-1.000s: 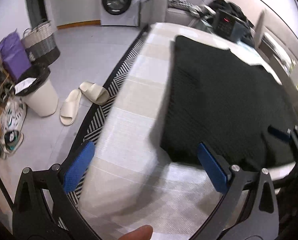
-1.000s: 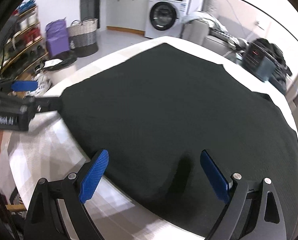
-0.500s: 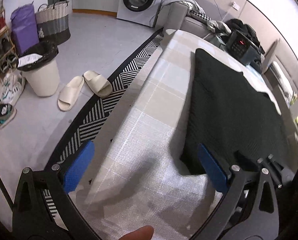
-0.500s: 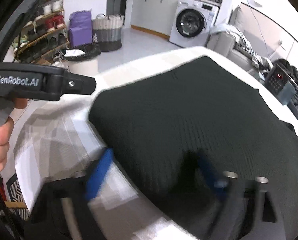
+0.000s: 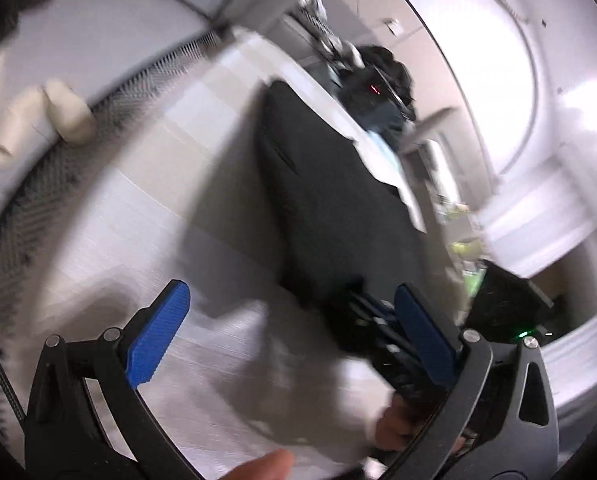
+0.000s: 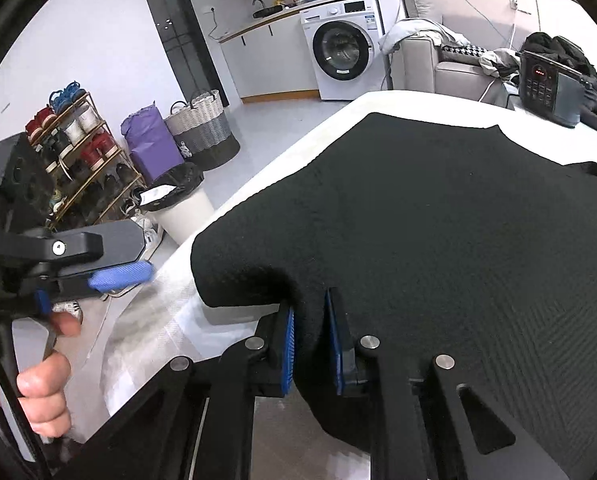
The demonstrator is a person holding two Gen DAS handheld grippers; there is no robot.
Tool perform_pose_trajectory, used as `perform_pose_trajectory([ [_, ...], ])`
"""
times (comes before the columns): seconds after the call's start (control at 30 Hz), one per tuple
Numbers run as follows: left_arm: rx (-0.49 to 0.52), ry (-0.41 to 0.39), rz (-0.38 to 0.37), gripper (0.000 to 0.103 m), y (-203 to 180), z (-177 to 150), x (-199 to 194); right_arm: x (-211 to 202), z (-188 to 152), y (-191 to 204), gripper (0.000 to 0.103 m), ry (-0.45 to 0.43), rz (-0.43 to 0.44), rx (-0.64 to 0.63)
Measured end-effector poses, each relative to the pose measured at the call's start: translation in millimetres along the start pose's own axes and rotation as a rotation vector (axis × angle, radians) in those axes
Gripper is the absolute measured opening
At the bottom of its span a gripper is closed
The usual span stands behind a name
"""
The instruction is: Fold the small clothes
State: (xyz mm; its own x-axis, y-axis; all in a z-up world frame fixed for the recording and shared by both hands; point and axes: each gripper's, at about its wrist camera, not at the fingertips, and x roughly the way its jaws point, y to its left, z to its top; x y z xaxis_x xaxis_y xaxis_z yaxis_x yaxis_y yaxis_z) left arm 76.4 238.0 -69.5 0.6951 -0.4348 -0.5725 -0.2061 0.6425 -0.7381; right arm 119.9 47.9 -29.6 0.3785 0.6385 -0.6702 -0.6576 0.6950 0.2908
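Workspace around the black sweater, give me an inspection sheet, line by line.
Surface: table with a pale checked cloth.
Job's things: black sweater spread flat, near edge bunched and lifted.
Clutter: black appliance with red lights at the far end.
Grippers: right tongs have just been closing and now pinch the sweater's near edge; left tongs open, empty, off the sweater's left corner.
Cables: white cable beside the appliance.
Surroundings: washing machine, sofa, shoe rack, basket, bin.
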Motion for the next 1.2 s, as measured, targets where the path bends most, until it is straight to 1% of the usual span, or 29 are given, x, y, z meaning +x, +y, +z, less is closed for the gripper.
perform_pose_trajectory([
  [0.07,-0.052,0.041,-0.067,0.099,4.7,0.6,13.8,-1.2,-3.0,3.3,0.014,-0.005,-0.003,-0.011],
  [0.17,-0.111,0.074,-0.113,0.095,8.2,3.9,37.4,-5.9,-7.7,7.1,0.013,-0.013,0.002,-0.018],
  [0.2,-0.12,0.083,-0.118,0.09,8.3,6.0,43.1,-7.2,-8.3,6.7,0.012,-0.018,0.006,-0.02],
  [0.23,-0.137,0.092,-0.12,0.082,7.5,9.1,53.3,-7.4,-8.8,3.6,0.012,-0.022,0.009,-0.019],
  [0.27,-0.143,0.09,-0.12,0.079,7.1,10.7,58.4,-9.1,-10.1,2.8,0.012,-0.025,0.013,-0.015],
  [0.3,-0.15,0.092,-0.126,0.072,4.9,13.7,67.9,-10.1,-11.4,2.6,0.011,-0.026,0.018,-0.013],
  [0.33,-0.152,0.088,-0.131,0.06,2.4,16.3,73.4,-10.7,-12.6,2.0,0.011,-0.027,0.023,-0.009],
  [0.37,-0.154,0.087,-0.117,0.054,1.1,20.3,78.2,-10.2,-14.0,1.7,0.011,-0.023,0.029,-0.009],
  [0.4,-0.152,0.074,-0.072,0.034,-1.3,24.8,84.4,-10.1,-15.3,2.0,0.011,-0.017,0.032,-0.014],
  [0.43,-0.151,0.062,-0.048,0.019,-2.5,28.9,88.0,-9.5,-17.2,2.4,0.011,-0.002,0.039,-0.029],
  [0.47,-0.147,0.055,-0.032,0.018,-4.7,31.0,90.6,-9.2,-18.3,2.8,0.011,0.017,0.042,-0.046],
  [0.5,-0.138,0.032,-0.014,0.014,-8.3,33.7,90.6,-9.9,-19.2,1.8,0.012,0.033,0.046,-0.059],
  [0.53,-0.106,0.004,0.012,0.012,-15.3,35.1,89.4,-14.8,-21.9,-2.5,0.014,0.045,0.057,-0.062],
  [0.6,-0.043,-0.026,0.051,0.011,-31.1,38.3,87.4,-25.4,-25.8,-16.2,0.025,0.031,0.064,-0.029],
  [0.63,-0.008,-0.042,0.066,0.01,-41.3,40.0,86.1,-32.0,-27.7,-27.8,0.028,0.012,0.049,0.001],
  [0.67,0.017,-0.054,0.072,0.01,-49.2,40.9,85.7,-37.7,-29.6,-42.1,0.036,-0.014,0.004,0.039],
  [0.7,0.044,-0.064,0.079,0.01,-58.9,41.9,86.1,-39.4,-31.2,-57.0,0.038,-0.029,-0.061,0.08],
  [0.77,0.093,-0.078,0.081,0.01,-79.9,45.0,88.3,-32.5,-32.8,-75.3,0.037,0.0,-0.138,0.136],
  [0.83,0.159,-0.09,0.094,0.01,-106.6,48.4,92.4,-26.3,-35.2,-84.1,0.037,0.004,-0.115,0.161],
  [0.9,0.21,-0.087,0.086,0.01,-128.1,46.2,88.7,-27.5,-33.4,-82.5,0.038,0.006,-0.102,0.148],
  [0.97,0.267,-0.087,0.085,0.01,-156.5,47.8,93.1,-34.0,-33.7,-87.0,0.038,-0.011,-0.089,0.173],
  [1.03,0.332,-0.086,0.075,0.01,-185.5,46.3,97.5,-46.6,-33.8,-98.5,0.038,-0.026,-0.069,0.22],
  [1.07,0.366,-0.081,0.066,0.01,-203.0,45.9,102.7,-56.4,-34.7,-105.7,0.038,-0.04,-0.077,0.238],
  [1.17,0.455,-0.059,0.037,0.01,-253.2,34.9,112.2,-92.2,-37.1,-134.6,0.04,-0.086,-0.138,0.275],
  [1.2,0.503,-0.037,0.021,0.01,-278.3,28.2,123.1,-103.0,-40.0,-142.6,0.042,-0.102,-0.153,0.293],
])
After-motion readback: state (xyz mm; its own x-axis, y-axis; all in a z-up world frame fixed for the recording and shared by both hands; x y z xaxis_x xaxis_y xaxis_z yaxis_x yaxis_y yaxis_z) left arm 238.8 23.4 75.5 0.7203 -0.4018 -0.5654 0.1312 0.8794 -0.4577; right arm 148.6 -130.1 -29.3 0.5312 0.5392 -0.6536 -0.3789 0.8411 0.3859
